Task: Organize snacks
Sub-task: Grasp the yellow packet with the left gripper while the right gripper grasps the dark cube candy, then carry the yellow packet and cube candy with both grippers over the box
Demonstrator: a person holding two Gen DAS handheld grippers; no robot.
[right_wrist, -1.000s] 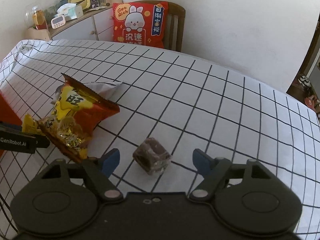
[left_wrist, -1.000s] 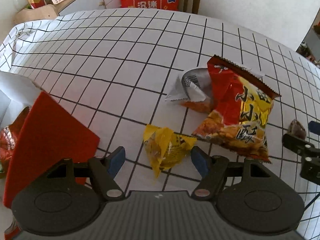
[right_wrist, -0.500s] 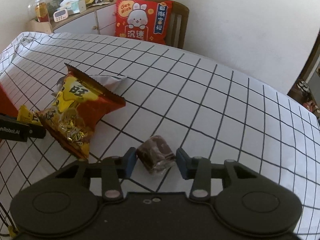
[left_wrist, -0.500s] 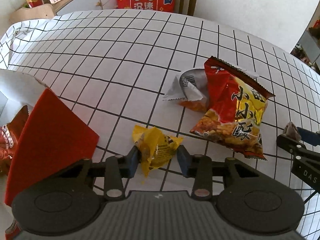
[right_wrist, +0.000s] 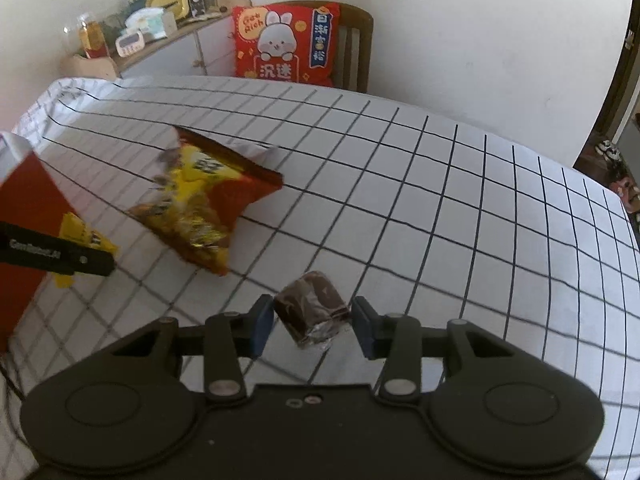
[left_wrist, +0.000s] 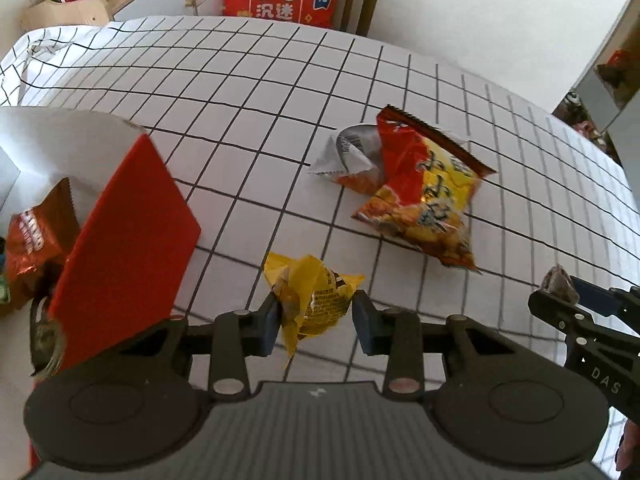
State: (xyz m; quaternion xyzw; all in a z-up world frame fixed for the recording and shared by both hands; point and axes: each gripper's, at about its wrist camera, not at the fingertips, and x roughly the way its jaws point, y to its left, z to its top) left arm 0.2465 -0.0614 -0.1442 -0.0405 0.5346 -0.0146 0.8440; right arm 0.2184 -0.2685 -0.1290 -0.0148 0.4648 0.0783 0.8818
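Observation:
My left gripper (left_wrist: 316, 314) is shut on a crumpled yellow snack packet (left_wrist: 320, 300) and holds it just above the checked cloth. My right gripper (right_wrist: 312, 320) is shut on a small dark brown foil-wrapped cube (right_wrist: 310, 306), also lifted. Between the two lies a red-and-yellow chip bag (left_wrist: 424, 204) on top of a silver-white packet (left_wrist: 348, 152). In the left wrist view the right gripper (left_wrist: 568, 296) shows at the right edge with the cube (left_wrist: 558, 280). The right wrist view shows the left gripper (right_wrist: 80, 258) at the left with the yellow packet (right_wrist: 82, 234).
A white box (left_wrist: 60, 136) with a red flap (left_wrist: 128, 240) stands at the left and holds an orange-brown packet (left_wrist: 36, 236). Beyond the table's far edge stand a chair with a red rabbit cushion (right_wrist: 284, 44) and a cluttered sideboard (right_wrist: 152, 28).
Both grippers went from wide open around their snacks to shut on them. Then each lifted its snack off the cloth and drew back a little.

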